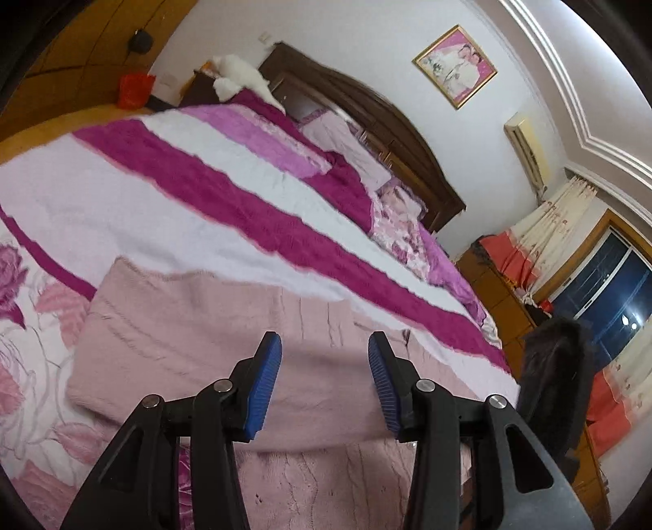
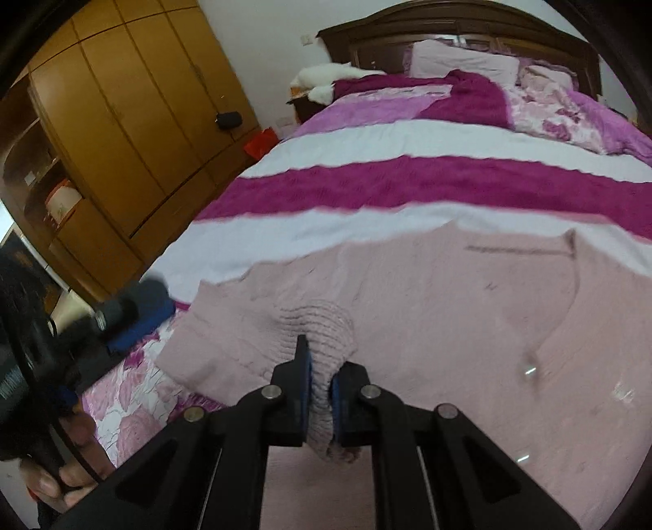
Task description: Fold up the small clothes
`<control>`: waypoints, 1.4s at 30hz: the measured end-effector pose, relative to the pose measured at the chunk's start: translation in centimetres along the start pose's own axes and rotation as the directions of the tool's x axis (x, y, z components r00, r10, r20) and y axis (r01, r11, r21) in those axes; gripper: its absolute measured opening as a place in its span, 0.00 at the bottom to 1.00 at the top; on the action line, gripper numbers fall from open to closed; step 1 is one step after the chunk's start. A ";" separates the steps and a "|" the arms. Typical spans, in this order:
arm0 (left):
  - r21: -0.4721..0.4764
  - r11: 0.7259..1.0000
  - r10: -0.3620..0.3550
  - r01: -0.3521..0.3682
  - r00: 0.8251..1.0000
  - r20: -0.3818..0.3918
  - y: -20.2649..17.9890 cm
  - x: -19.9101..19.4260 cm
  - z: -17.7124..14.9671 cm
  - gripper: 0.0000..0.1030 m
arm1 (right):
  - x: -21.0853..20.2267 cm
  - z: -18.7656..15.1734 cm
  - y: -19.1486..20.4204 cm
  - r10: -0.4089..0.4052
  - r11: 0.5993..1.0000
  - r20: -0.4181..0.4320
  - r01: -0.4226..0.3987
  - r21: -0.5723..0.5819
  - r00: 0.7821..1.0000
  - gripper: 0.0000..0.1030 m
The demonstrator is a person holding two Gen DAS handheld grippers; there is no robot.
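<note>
A pale pink knitted sweater (image 1: 195,346) lies spread on the bed, one part folded over the body. My left gripper (image 1: 324,350) is open and empty, just above the folded pink knit. In the right wrist view the same sweater (image 2: 448,305) covers the near bed. My right gripper (image 2: 322,367) is shut on the sweater's ribbed cuff (image 2: 326,326), which bunches up between the blue pads and lifts above the body. The left gripper (image 2: 122,314) shows blurred at the left edge there.
The bed has a striped magenta, white and lilac blanket (image 1: 228,179), pillows and a dark wooden headboard (image 2: 456,24). A wooden wardrobe (image 2: 122,102) stands to the left of the bed. A dark chair back (image 1: 554,367), curtains and a window are to the right.
</note>
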State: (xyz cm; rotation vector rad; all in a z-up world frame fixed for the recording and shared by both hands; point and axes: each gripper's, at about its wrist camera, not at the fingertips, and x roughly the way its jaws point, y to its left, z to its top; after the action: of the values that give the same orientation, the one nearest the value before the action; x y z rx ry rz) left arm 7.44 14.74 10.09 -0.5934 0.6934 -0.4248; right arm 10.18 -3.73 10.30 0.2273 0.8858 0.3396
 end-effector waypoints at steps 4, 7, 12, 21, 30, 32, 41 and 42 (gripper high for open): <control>0.051 0.997 0.057 -0.056 0.998 -0.013 -0.2 1.4 -0.3 0.20 | -1.7 0.9 -2.9 -0.012 0.999 0.034 0.010 0.053 0.999 0.08; 0.048 0.996 0.071 -0.070 0.997 -0.023 0.1 2.2 -0.3 0.20 | -2.8 0.7 -4.7 -0.023 0.996 0.053 0.018 0.083 0.998 0.08; 0.048 0.995 0.092 -0.089 0.994 -0.057 0.7 4.2 -1.0 0.20 | -5.0 -0.8 -8.2 -0.032 0.991 0.073 0.022 0.134 0.997 0.08; 0.058 0.985 0.169 -0.163 0.977 -0.130 2.0 6.7 -2.5 0.20 | -7.5 -1.3 -13.8 -0.086 0.967 0.142 0.048 0.251 0.986 0.08; -0.200 0.975 0.075 -0.091 0.993 -0.088 7.8 3.8 -0.9 0.20 | -8.0 -2.3 -16.4 -0.147 0.959 0.106 0.115 0.260 0.983 0.08; -0.196 0.974 0.095 -0.112 0.991 -0.090 8.1 3.7 -0.9 0.20 | -8.1 -2.6 -17.3 -0.143 0.951 0.097 0.109 0.290 0.985 0.08; -0.103 0.985 0.130 -0.142 0.985 -0.115 5.9 5.2 -1.8 0.20 | -10.7 -2.6 -19.8 -0.181 0.931 0.146 0.122 0.343 0.973 0.08; -0.087 0.987 0.122 -0.132 0.986 -0.114 5.5 5.2 -1.8 0.20 | -10.9 -2.7 -20.2 -0.183 0.928 0.148 0.121 0.353 0.972 0.08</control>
State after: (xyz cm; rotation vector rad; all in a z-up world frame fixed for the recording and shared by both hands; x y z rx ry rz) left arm 10.71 15.41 3.06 -0.6144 0.8537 -0.3084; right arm 5.67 -26.39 9.75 0.5004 0.7743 0.0151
